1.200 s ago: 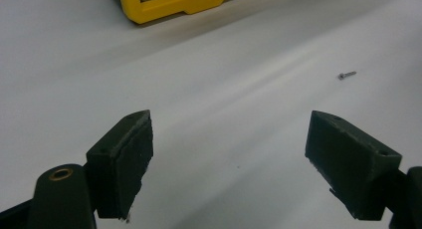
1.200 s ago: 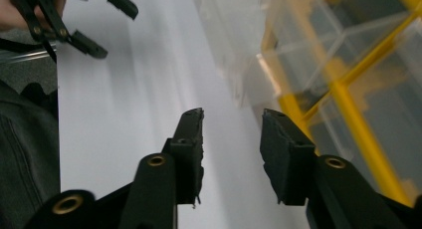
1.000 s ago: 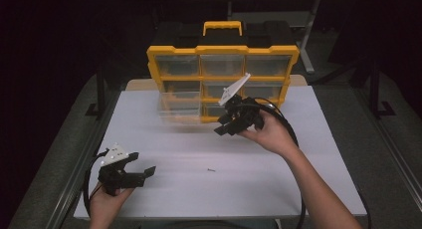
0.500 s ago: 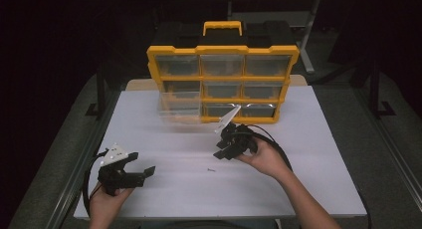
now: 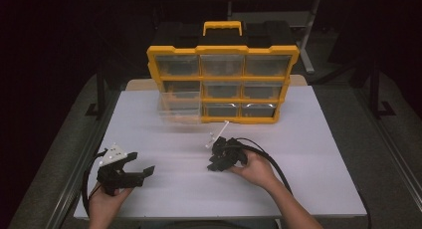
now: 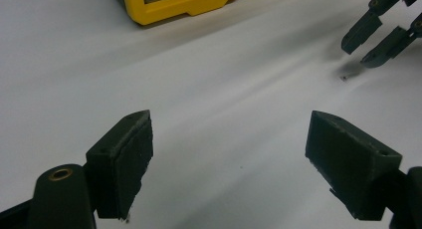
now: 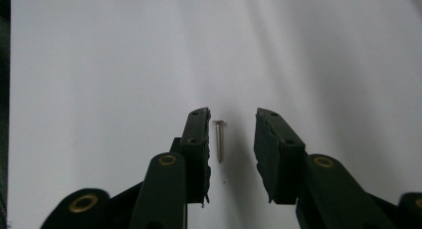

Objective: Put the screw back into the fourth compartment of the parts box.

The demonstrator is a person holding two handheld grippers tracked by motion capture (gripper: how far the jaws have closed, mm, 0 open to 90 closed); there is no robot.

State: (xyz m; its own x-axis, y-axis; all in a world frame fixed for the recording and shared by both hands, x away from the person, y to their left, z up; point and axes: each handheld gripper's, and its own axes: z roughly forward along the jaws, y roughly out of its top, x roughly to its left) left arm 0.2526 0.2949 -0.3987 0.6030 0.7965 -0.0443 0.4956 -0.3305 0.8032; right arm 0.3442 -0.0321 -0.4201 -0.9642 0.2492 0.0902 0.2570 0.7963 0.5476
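Observation:
A small silver screw (image 7: 219, 142) lies on the white table top (image 5: 308, 154). My right gripper (image 7: 231, 114) is lowered over it with one jaw on each side. The jaws have just been closing, and the pads stand apart from the screw, the left one closer. In the high view the right gripper (image 5: 215, 165) is at mid-table, tips pointing down and left. The left gripper view shows its tips (image 6: 359, 54) just above the screw (image 6: 344, 77). My left gripper (image 5: 142, 163) rests at the front left, wide open (image 6: 229, 124) with nothing between its jaws.
A yellow organiser (image 5: 222, 55) with clear drawers and a top handle stands at the back of the table. One clear drawer (image 5: 179, 109) at its lower left is pulled partway out. Dark table rails run along both sides.
My right gripper has come down and toward the front, from in front of the organiser to the screw on the table. Its jaws are narrower. The left gripper has stayed put.

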